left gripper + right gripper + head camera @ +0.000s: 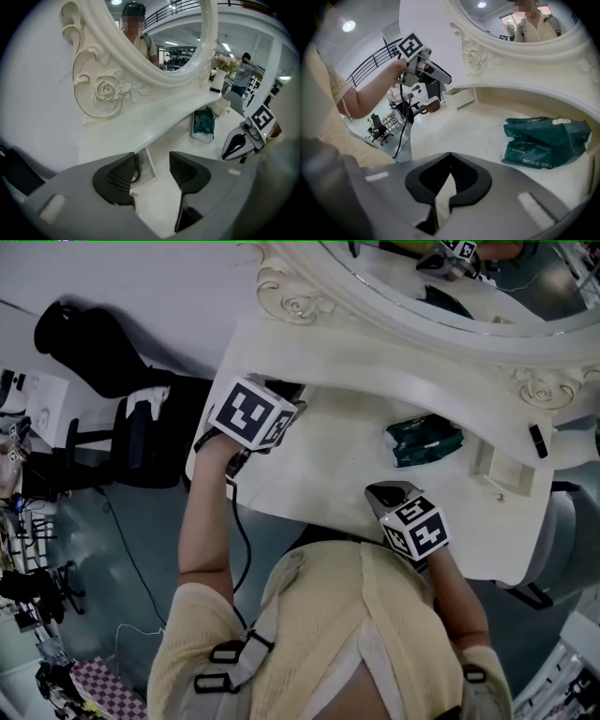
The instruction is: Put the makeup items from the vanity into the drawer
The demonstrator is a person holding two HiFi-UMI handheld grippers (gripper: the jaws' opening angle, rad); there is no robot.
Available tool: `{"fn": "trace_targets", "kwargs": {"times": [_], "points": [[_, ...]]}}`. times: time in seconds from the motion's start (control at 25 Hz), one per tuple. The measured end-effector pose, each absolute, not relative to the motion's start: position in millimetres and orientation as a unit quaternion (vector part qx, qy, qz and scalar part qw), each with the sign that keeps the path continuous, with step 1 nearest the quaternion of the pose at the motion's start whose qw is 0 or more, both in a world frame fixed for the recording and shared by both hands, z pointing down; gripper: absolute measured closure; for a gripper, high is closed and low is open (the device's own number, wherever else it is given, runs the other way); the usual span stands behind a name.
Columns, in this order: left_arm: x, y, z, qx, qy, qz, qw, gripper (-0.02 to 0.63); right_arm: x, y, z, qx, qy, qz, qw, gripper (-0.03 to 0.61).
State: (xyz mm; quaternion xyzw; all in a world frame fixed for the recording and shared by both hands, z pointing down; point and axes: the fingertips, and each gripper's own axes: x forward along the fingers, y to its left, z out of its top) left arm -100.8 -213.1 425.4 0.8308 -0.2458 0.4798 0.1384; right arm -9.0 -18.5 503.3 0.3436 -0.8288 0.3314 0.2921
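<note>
Green packet (424, 440) is laid on the vanity (328, 456); left of it the left gripper (152, 174) is held jaws apart, empty; near it the right gripper (450, 157) is closed, empty.

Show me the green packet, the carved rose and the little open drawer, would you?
green packet (543, 143), right gripper view, middle of its front.
carved rose (105, 91), left gripper view, centre of the flower.
open drawer (459, 99), right gripper view, its outer wall.
</note>
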Motion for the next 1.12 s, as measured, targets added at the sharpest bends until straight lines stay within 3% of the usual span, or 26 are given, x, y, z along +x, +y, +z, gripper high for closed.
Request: {"fn": "trace_targets", "kwargs": {"times": [0.12,0.6,1.12], "points": [[-86.1,-209.7,403.7,0.857,-0.254,0.436,0.103,0.400,-7.6,-17.5,502.3,0.349,-0.827,0.332,0.291,0.577],[-6.3,-173.9,342.5,0.944,-0.212,0.251,0.026,0.400,13.3,-10.5,501.9,0.398,-0.803,0.346,0.278,0.577],[132.9,-91.7,306.7,0.963,-0.007,0.234,-0.137,0.400,64.1,27.5,503.0,0.484,-0.754,0.373,0.241,0.577]]}}
